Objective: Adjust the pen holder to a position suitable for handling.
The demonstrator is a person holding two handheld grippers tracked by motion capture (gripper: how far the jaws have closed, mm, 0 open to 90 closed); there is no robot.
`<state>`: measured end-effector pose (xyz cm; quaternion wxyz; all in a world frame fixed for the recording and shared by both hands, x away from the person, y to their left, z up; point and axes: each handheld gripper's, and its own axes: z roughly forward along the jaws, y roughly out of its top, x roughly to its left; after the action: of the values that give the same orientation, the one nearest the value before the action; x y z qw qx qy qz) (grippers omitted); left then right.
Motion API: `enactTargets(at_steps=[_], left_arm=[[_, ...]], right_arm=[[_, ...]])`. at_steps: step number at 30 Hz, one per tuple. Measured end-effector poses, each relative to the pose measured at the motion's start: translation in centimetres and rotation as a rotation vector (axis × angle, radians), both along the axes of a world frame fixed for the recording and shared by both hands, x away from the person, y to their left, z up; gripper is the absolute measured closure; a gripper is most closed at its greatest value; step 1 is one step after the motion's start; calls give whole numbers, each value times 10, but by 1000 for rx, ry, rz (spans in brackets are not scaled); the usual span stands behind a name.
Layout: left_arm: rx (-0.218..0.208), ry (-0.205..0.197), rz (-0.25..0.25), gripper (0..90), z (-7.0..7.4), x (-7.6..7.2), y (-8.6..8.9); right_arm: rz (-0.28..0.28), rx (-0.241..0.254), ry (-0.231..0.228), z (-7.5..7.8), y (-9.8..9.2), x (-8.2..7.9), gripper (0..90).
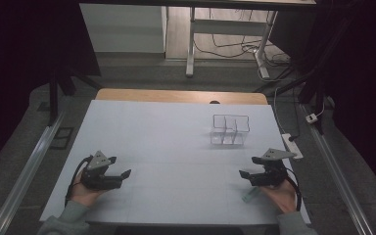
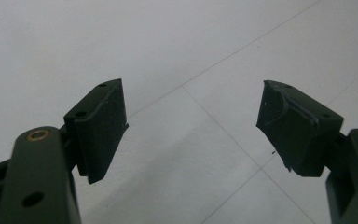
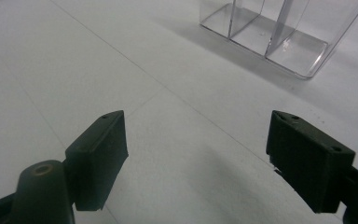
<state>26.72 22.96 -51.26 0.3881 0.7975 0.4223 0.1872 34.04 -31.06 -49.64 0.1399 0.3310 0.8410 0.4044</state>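
- My left gripper [image 1: 126,173] rests low at the near left of the white table [image 1: 166,147], jaws spread wide with nothing between them; the left gripper view looks down on bare tabletop past both pads, so I read this as a ready pose.
- My right gripper [image 1: 243,173] sits at the near right, also released and empty, jaws pointing inward toward the table's middle.
- Both hands [image 1: 85,192] rest on the near edge, well apart, which leaves the centre free to work in.
- A small pale object [image 1: 249,195] lies just beside my right hand; too small to tell what it is.
- The clear box [image 1: 229,130] stands beyond the right gripper, toward the far right, well apart from both grippers.
- It's transparent, upright, open-topped, split by inner walls into compartments; in the right gripper view [image 3: 279,37] they look empty.
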Motion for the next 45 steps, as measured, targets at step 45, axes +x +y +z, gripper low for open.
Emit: enactTargets(at_steps=[45], left_arm=[[-8,19,-5,231,-2,5,3]], right_arm=[[-74,-22,-23,23,12,24,212]])
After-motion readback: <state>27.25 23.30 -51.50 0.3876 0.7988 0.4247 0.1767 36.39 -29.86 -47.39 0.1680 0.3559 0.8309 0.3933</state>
